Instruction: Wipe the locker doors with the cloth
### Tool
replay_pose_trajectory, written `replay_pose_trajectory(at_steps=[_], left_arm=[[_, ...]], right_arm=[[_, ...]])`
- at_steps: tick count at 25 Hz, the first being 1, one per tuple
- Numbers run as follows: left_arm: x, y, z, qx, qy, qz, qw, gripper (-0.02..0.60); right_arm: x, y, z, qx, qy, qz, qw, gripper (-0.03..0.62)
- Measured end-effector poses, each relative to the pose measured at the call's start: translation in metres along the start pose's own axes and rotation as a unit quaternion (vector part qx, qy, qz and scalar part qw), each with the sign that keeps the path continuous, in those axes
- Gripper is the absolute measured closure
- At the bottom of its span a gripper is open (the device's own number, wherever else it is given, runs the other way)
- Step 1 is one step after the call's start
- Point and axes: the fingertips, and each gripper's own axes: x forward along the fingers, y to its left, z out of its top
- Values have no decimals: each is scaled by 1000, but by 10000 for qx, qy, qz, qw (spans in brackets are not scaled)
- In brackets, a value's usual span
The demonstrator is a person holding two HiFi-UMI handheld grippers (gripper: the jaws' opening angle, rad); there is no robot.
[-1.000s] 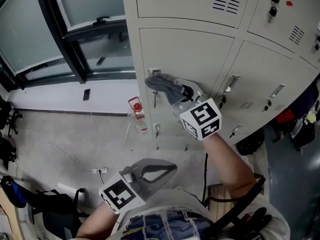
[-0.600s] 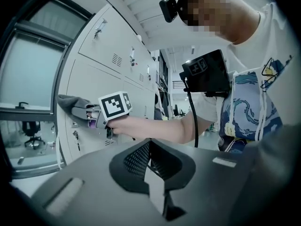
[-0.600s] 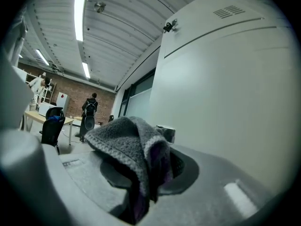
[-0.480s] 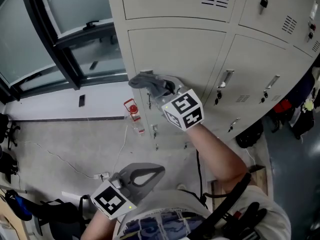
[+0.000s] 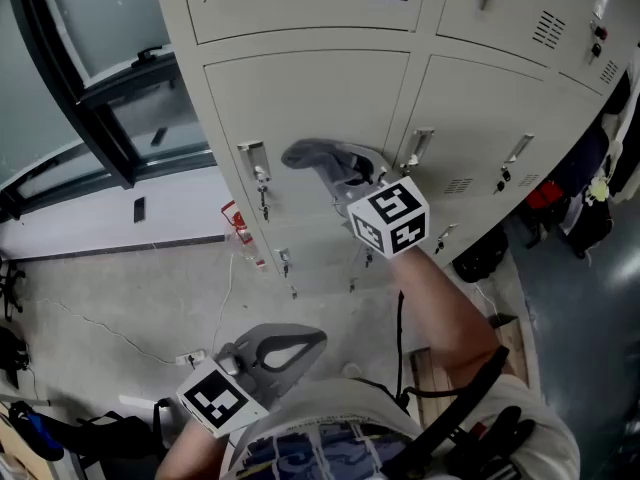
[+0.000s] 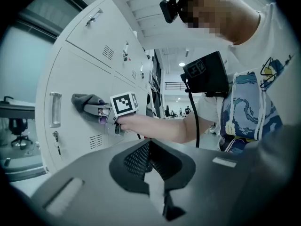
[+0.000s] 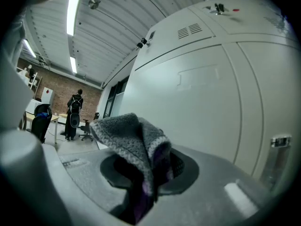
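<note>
Rightward across the locker door (image 5: 310,98) is where the cloth has travelled: a second ago it sat on the handle (image 5: 252,158) at the door's left edge, and now it lies past the middle, closer to the right edge.

This door is one of the middle row in the bank of grey lockers (image 5: 300,8), and its neighbour's handle (image 5: 417,148) sits just past the seam. The right gripper (image 5: 350,173) reaches in from the lower right with its jaws clamped on the grey cloth (image 5: 318,156), whose folded wad sticks out leftward from the tips, long axis along the door's width. It seems to be pressed flat on the panel, though no view shows the contact plainly.

The left gripper (image 5: 305,340) hangs low by the person's body, well apart from the lockers, jaws together on nothing.

Most of the door's bare face lies above and below the cloth, so the right hand is the one placed to carry the wipe on.
</note>
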Motion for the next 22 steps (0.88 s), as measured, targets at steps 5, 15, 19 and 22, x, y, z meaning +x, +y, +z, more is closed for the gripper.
replay_pose_trajectory(at_steps=[5,15,19,22], left_arm=[[14,-5,1,-2,33,-167,9999,578],[27,-12,1,-22,52,-256,9997,578],[24,-13,-1,-40,53,-218,9997,578],[17,-12,-2,-93,13,-161,9998,578]], right_arm=[[-31,-37,-3,97,-18,-390,9992,505],[-76,-89,-19,435,25,-1014,9939,505],[-84,-84,-22,499,47,-1153,9921,505],[-78,-48,-15,379,-16,-877,9954,505]])
